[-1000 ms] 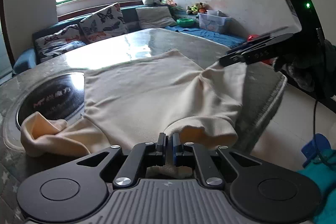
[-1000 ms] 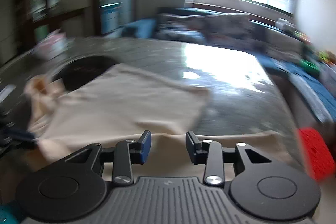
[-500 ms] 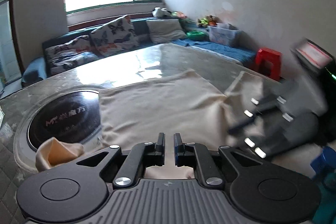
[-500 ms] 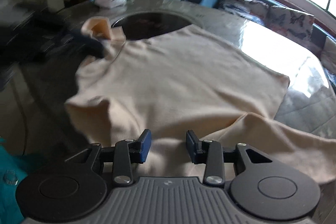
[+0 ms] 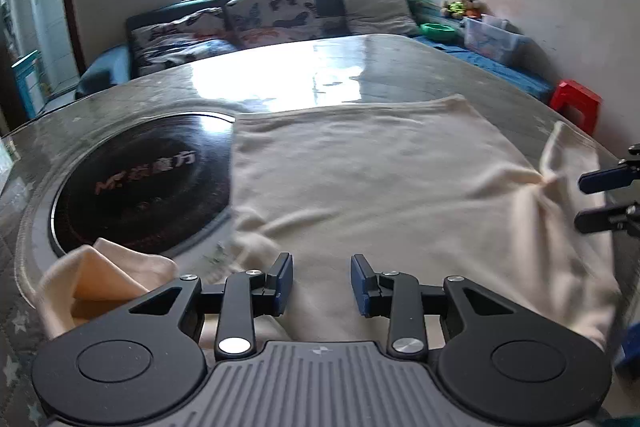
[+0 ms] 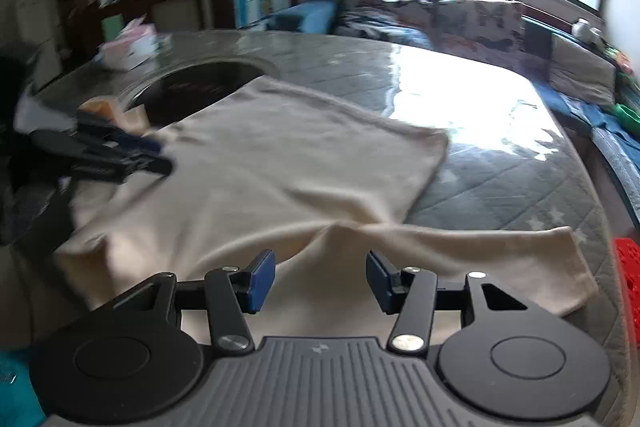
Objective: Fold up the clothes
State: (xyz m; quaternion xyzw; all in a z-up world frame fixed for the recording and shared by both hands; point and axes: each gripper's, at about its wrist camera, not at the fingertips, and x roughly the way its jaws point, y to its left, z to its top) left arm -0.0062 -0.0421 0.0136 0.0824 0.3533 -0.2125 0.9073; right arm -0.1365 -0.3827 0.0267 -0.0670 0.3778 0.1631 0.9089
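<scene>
hovering over the cream shirt [image 5: 360,187], left gripper [image 5: 321,283] and right gripper [image 6: 320,279] both released.

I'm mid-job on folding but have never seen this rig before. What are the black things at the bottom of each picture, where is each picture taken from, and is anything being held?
Those black things are hand-held grippers, one in each of a person's hands. Each carries a camera looking forward along its two fingers, so one picture is from the left gripper and the other from the right gripper. Each also shows up at the edge of the other's view. A cream shirt lies spread on the table, partly covering a round black cooktop; one sleeve is bunched near the left gripper. Both grippers are open above the shirt and hold nothing.
</scene>
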